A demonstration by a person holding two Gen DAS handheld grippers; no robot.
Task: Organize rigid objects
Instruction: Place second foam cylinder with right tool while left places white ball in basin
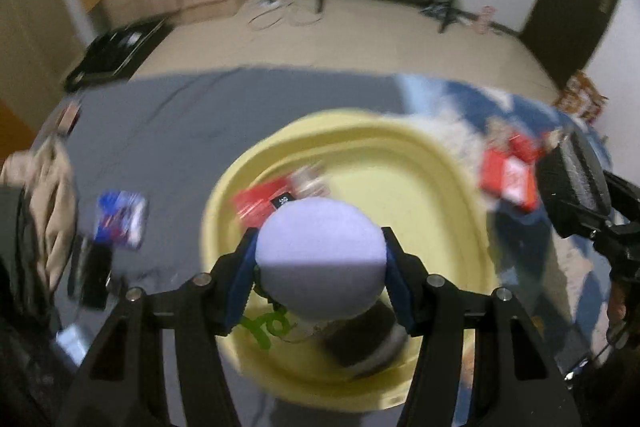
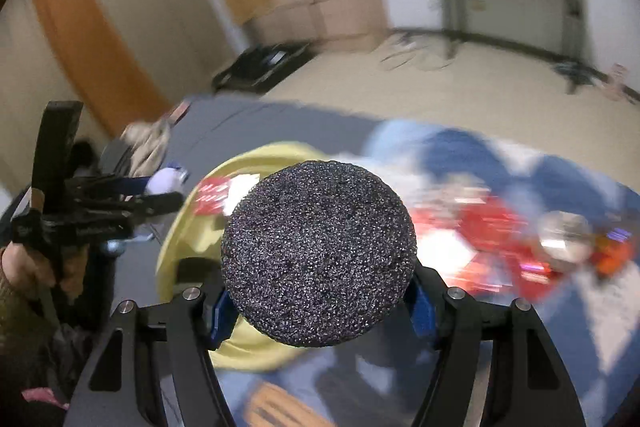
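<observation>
Left wrist view: my left gripper (image 1: 320, 263) is clamped on a pale lilac ball (image 1: 320, 255), held right over the yellow basin (image 1: 440, 167), which sits on the bed (image 1: 160, 131). Red box (image 1: 260, 201) already inside the basin. Right wrist view: my right gripper (image 2: 318, 301) squeezes a dark speckled ball (image 2: 318, 247), just right of the basin's rim. Risks: both balls are round, pinched only at the sides, so they could squirt out. Frames are blurred, so motion looks fast. Dropped from here, the lilac one may bounce out; the dark one would miss the basin and land on the clutter beside it.
</observation>
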